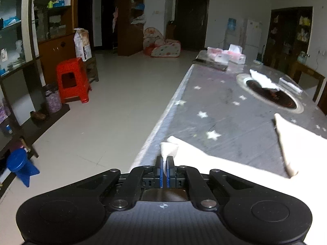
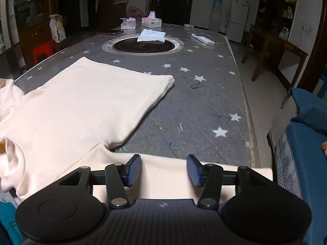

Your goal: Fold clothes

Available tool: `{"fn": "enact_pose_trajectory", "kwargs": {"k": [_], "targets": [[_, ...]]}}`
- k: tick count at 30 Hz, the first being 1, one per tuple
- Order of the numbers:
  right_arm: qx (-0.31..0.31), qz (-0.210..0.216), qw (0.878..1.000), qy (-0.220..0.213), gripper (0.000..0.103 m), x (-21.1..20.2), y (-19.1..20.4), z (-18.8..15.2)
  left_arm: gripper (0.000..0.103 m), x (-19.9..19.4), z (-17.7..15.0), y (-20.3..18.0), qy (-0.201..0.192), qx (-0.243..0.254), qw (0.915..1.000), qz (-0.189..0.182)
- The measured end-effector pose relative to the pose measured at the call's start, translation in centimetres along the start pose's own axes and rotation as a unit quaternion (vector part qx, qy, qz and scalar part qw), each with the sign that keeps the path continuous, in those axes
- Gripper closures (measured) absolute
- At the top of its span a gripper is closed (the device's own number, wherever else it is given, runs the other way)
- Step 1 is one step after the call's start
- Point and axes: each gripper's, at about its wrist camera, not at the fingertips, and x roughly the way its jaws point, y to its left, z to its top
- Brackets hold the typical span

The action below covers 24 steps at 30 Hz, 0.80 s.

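Left claw [image 1: 164, 166]: pressed together on a corner of the cream garment [image 1: 235, 163], low centre of the left wrist view; the pinch likely serves to carry that edge over for a fold.
Right claw [image 2: 164, 169]: spread, nothing between the pads, hanging above a sleeve-like strip at the bottom of the right wrist view, probably ready to take it.
Garment [image 2: 81, 106]: lies flat on the starred tabletop [image 2: 204, 102], left half of the right view.
White cloth [image 2: 151, 35]: far end, upper centre, over a round dark inset.

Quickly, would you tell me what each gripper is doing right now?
Left gripper: shut on a pinch of the cream garment.
Right gripper: open, holding nothing, over the garment's sleeve.
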Motion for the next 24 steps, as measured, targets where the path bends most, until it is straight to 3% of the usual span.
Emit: {"fn": "enact_pose_trajectory", "kwargs": {"k": [8,10,13,18,24], "targets": [[-0.019,0.021,1.0,-0.007,0.053,-0.3,0.9,1.7,0.095,1.5,0.1,1.3,0.021,0.0,0.9981,0.057],[-0.025,0.025,0.999,-0.009,0.053,-0.3,1.1,2.1,0.095,1.0,0.4,1.1,0.018,-0.008,0.9992,0.035],[-0.031,0.029,0.999,-0.011,0.053,0.0,1.3,2.9,0.094,-0.1,0.8,-0.8,0.001,0.019,0.9998,-0.01],[-0.044,0.038,0.998,-0.015,0.053,0.8,2.1,3.9,0.094,0.5,0.7,-4.2,0.003,0.055,0.9946,-0.088],[-0.055,0.049,0.997,-0.02,0.053,1.6,2.8,5.1,0.092,4.0,0.3,-5.4,0.042,0.076,0.9946,-0.057]]}}
